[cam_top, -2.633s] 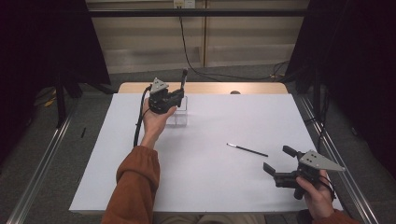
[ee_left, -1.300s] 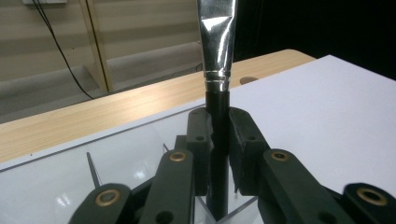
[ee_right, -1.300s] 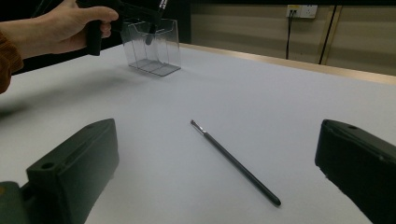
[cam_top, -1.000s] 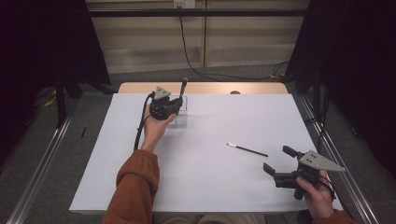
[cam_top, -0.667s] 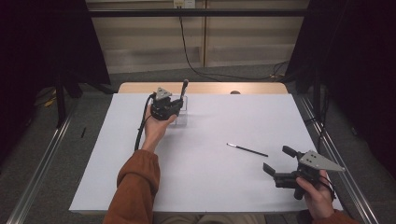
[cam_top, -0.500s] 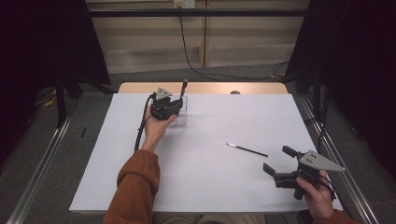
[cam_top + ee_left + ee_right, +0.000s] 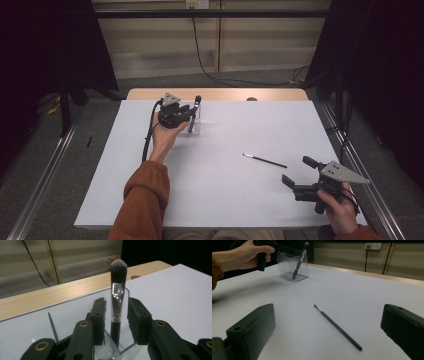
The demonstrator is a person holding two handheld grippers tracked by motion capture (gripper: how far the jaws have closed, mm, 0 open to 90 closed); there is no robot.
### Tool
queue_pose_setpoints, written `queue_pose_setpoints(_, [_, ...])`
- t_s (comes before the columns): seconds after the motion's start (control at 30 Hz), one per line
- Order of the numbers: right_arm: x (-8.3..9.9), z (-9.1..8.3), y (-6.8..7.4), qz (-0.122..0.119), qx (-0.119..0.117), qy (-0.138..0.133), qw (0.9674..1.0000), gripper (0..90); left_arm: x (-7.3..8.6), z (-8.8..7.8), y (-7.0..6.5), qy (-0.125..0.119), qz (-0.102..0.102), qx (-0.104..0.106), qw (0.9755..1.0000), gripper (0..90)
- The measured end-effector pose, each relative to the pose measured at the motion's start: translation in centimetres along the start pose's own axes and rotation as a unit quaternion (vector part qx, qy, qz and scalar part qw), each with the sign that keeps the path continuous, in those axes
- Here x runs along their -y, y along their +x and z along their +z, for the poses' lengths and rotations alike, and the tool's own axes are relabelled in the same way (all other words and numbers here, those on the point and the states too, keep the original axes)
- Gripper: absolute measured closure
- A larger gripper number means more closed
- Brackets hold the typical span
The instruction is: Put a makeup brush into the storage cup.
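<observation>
A black-handled makeup brush [image 7: 117,302] with a silver ferrule stands head up in a clear acrylic holder [image 7: 125,347] at the back left of the white table. My left gripper [image 7: 116,312] straddles the brush; its jaws have just been opening and a thin gap shows on each side, so it is open. From above, the left gripper [image 7: 192,114] sits at the holder [image 7: 196,129]. A thin dark brush [image 7: 265,160] lies flat right of centre. My right gripper [image 7: 296,170] rests open near the front right, with the thin brush [image 7: 337,327] on the table ahead of its jaws.
The white sheet [image 7: 225,150] covers the table, with a wooden edge [image 7: 225,94] along the back. Metal rails run along both sides on the floor. A cable trails from the left gripper over the person's forearm.
The left gripper and the brush sank a little into the holder compared with the earliest frame. Over the last second both hands have stayed put.
</observation>
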State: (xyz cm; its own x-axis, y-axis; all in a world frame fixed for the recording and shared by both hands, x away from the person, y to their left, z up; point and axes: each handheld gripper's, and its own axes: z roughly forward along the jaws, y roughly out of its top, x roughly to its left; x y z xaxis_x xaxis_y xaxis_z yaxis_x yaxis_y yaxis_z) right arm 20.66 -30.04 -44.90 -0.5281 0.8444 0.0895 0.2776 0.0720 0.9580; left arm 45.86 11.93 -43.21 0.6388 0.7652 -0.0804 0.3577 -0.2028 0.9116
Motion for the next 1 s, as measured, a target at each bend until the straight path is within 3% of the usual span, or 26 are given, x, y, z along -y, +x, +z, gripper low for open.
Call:
queue_pose_setpoints(0.03, [0.0, 0.0, 0.0, 0.0, 0.0, 0.0, 1.0, 0.0, -0.1, -0.2, -0.1, -0.004, 0.004, -0.004, 1.0, 65.8])
queue_pose_setpoints(0.1, [0.0, 0.0, 0.0, -0.001, 0.001, 0.0, 1.0, 0.0, -0.2, -0.4, -0.3, -0.006, 0.006, -0.012, 0.9999, 56.2])
queue_pose_setpoints(0.2, [0.0, 0.0, 0.0, 0.001, 0.002, 0.0, 1.0, 0.0, -0.3, -0.9, -0.4, -0.014, 0.009, -0.008, 0.9998, 54.7])
queue_pose_setpoints(0.33, [0.0, 0.0, 0.0, -0.002, 0.002, 0.001, 1.0, 0.0, -0.3, -1.4, -0.6, -0.026, -0.011, 0.001, 0.9996, 43.4])
queue_pose_setpoints(0.4, [0.0, 0.0, 0.0, -0.003, 0.002, 0.001, 1.0, 0.0, -0.4, -1.7, -0.6, -0.031, -0.037, 0.019, 0.9987, 40.3])
queue_pose_setpoints(0.43, [0.0, 0.0, 0.0, -0.002, 0.002, 0.001, 1.0, 0.0, -0.5, -1.8, -0.6, -0.028, -0.046, 0.017, 0.9984, 34.4])
queue_pose_setpoints(0.5, [0.0, 0.0, 0.0, -0.003, 0.002, 0.002, 1.0, 0.0, -0.6, -2.1, -0.8, -0.032, -0.035, 0.008, 0.9988, 28.3])
queue_pose_setpoints(0.63, [0.0, 0.1, 0.1, -0.001, 0.002, 0.002, 1.0, 0.0, -0.7, -2.5, -1.0, -0.017, -0.036, 0.002, 0.9992, 18.2])
queue_pose_setpoints(0.73, [0.0, 0.1, 0.0, -0.001, 0.003, 0.002, 1.0, 0.0, -0.6, -2.8, -1.2, -0.012, -0.026, -0.003, 0.9996, 17.6])
queue_pose_setpoints(0.9, [0.0, 0.1, 0.1, 0.002, 0.003, 0.002, 1.0, 0.0, -0.4, -3.2, -1.1, -0.007, -0.026, 0.007, 0.9996, 6.7])
queue_pose_setpoints(1.0, [0.0, 0.0, 0.0, 0.002, 0.003, 0.0, 1.0, 0.0, -0.2, -3.6, -1.2, -0.012, -0.01, 0.014, 0.9998, 2.9])
